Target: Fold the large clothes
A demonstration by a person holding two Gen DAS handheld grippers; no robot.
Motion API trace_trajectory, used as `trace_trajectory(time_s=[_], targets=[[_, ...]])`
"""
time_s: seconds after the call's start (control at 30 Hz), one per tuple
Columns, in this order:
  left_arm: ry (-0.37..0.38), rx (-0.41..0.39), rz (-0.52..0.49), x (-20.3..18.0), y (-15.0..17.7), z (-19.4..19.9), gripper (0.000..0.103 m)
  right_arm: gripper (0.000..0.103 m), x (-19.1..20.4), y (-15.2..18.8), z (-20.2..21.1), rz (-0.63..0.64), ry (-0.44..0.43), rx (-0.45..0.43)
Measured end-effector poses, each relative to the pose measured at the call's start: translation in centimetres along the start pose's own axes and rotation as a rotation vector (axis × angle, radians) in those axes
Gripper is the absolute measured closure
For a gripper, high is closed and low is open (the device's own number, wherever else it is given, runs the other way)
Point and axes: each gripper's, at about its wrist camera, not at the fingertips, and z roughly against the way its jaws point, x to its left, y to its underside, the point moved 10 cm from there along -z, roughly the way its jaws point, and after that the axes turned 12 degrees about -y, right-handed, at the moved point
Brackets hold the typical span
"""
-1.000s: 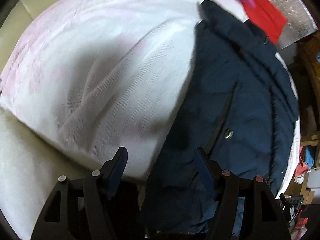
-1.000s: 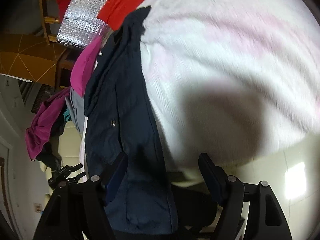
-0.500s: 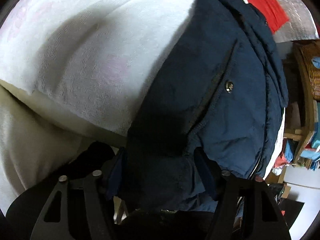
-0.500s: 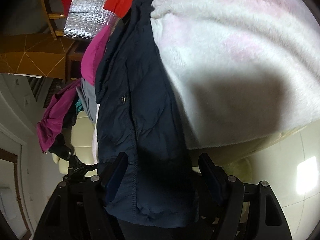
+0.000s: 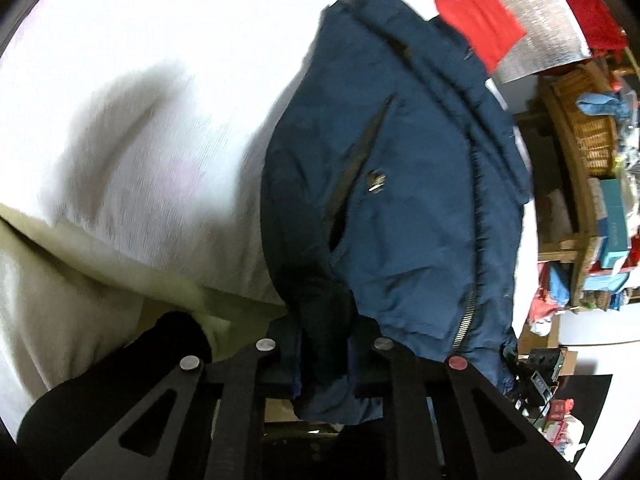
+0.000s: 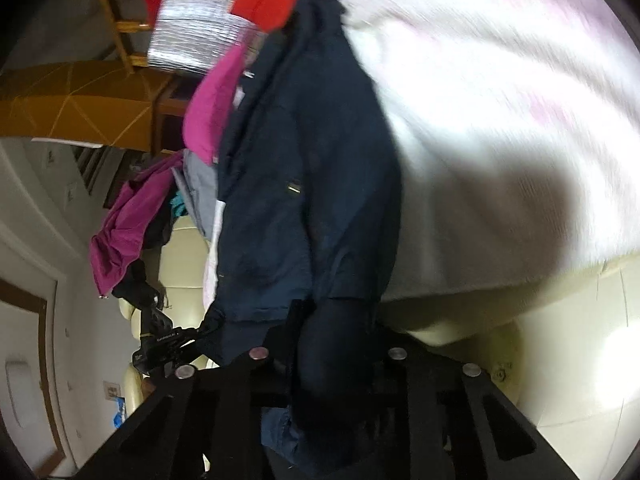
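Count, as seen ahead of my fingers: one navy jacket (image 5: pixel 408 208), its hem bunched between my left pair and again between my right pair. One white blanket (image 5: pixel 160 128) beyond and beside it. One silver foil sheet (image 6: pixel 196 36) far ahead. Two red cloths (image 5: pixel 476 24) by it. One wicker basket (image 5: pixel 592 136) off to the side.

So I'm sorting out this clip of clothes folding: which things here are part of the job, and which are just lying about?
Part of the job:
- navy jacket
- left gripper, closing on its hem
- right gripper, closing on its hem
- white blanket under it

Lying about:
- red cloth
- pink garment
- silver sheet
- wicker basket
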Motion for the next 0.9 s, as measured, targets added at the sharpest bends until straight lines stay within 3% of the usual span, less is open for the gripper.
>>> trace_trajectory(time_s=[0.17,0.4,0.73,0.9], targets=[[0.058,-0.065,-0.033,-1.4,-3.3,3.0,0.088,0.083,4.4,-2.5,0.9,0.085,-0.058,-0.056],[0.115,-0.125,-0.091,-5.1,-7.4,6.8,0.088,0.085,9.0,-7.8,1.0,0.2,-0.045,-0.137],[0.215,-0.192,-0.047,-8.0,-19.0,8.5,0.089,0.087,12.2,-20.0,-1.8,0.242,-0.032,-0.273],[0.193,-0.215,-0.037,-9.4,-25.1,6.2,0.089,0.087,12.5,-26.8,-5.2,0.237,-0.005,-0.324]])
